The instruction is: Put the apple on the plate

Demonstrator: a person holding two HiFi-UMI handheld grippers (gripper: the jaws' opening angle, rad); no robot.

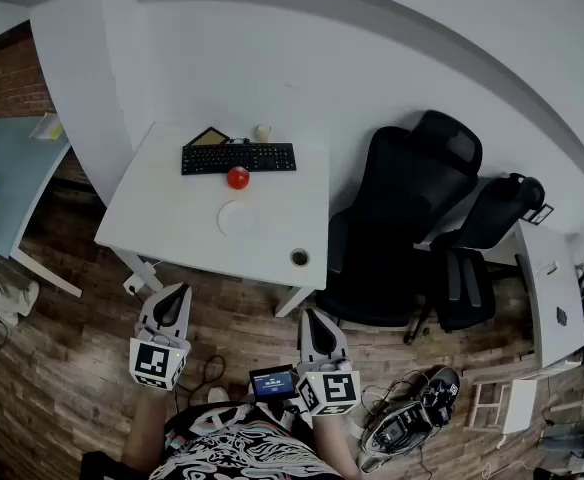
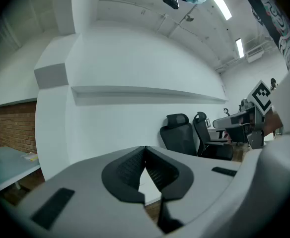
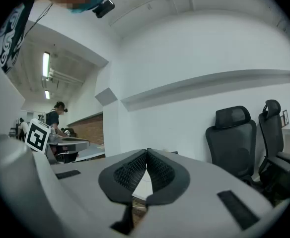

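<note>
White desk [image 1: 162,223] stands against the wall, with wooden floor around it.

- Apple [image 1: 237,177]: red, on the desk top about mid-width. It sits right at the front edge of the black keyboard [image 1: 238,157]. Whether the two touch, I cannot tell.
- Plate [image 1: 239,218]: white and round, flat on the desk, on the near side of the apple toward the desk's front edge. A small gap lies between them, and the apple is not on it.
- Small pale cup [image 1: 263,131]: at the desk's back edge, behind the keyboard.
- Dark round hole [image 1: 300,258]: in the desk top near its front right corner.
- Two black office chairs [image 1: 402,208]: just off the desk's right side.

Left gripper [image 1: 176,293]: held over the floor in front of the desk, nose toward it, well apart from everything on the top. In the left gripper view its jaws are pressed together, ribbed pads meeting at the tips, with nothing between them.

Right gripper [image 1: 311,316]: also over the floor, in front of the desk's right corner and pointing toward the desk. Its jaws are pressed together the same way and pinch nothing.
</note>
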